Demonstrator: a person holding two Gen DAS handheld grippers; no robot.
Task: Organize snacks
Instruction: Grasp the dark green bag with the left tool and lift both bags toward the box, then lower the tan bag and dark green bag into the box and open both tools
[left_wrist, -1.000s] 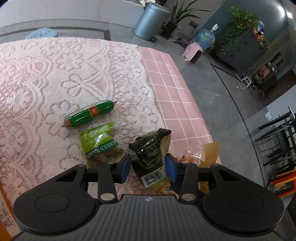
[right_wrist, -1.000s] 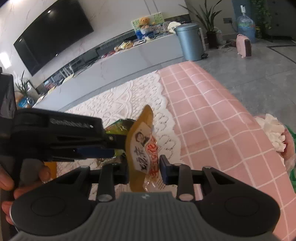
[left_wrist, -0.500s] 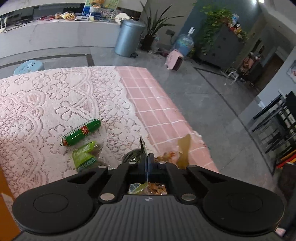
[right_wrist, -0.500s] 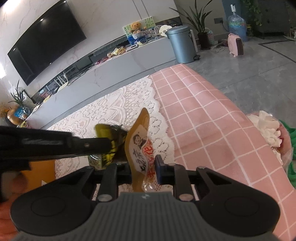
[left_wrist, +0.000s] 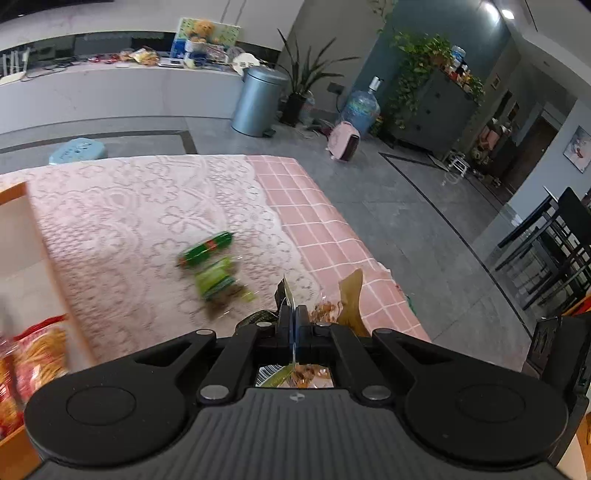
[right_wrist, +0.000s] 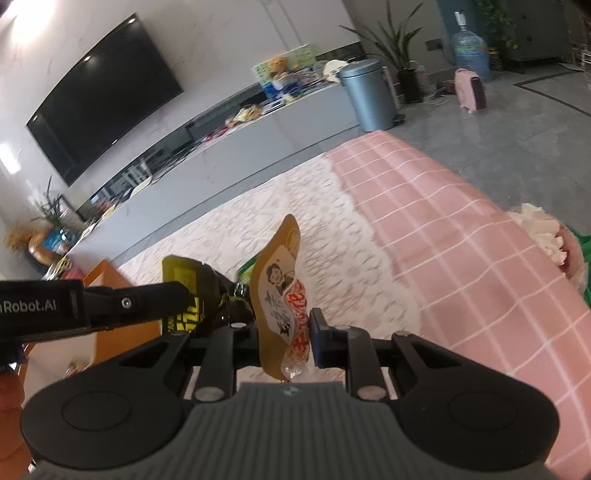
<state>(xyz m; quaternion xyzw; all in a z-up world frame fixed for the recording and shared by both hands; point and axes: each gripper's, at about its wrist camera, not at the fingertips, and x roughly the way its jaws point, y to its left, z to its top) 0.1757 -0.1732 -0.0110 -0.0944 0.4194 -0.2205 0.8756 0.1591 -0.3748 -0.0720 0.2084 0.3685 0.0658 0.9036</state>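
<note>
Two snack packs up in the air, each one pinched by a thin edge.

We think the big risk is a pack slipping out and dropping onto the pink cloth (left_wrist: 325, 221) before it gets to the orange box (right_wrist: 107, 275), as both are held only by thin foil. Our left gripper (left_wrist: 294, 325) is squeezed tight on the dark green pack (right_wrist: 192, 291). Our right gripper (right_wrist: 284, 328) is closed on the tan pack (right_wrist: 280, 291). Two green snacks (left_wrist: 212, 264) lie on the lace.

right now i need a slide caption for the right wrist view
Right hand-held gripper shut on a tan snack pouch above the pink tablecloth, left hand-held gripper alongside with a dark packet.
</note>
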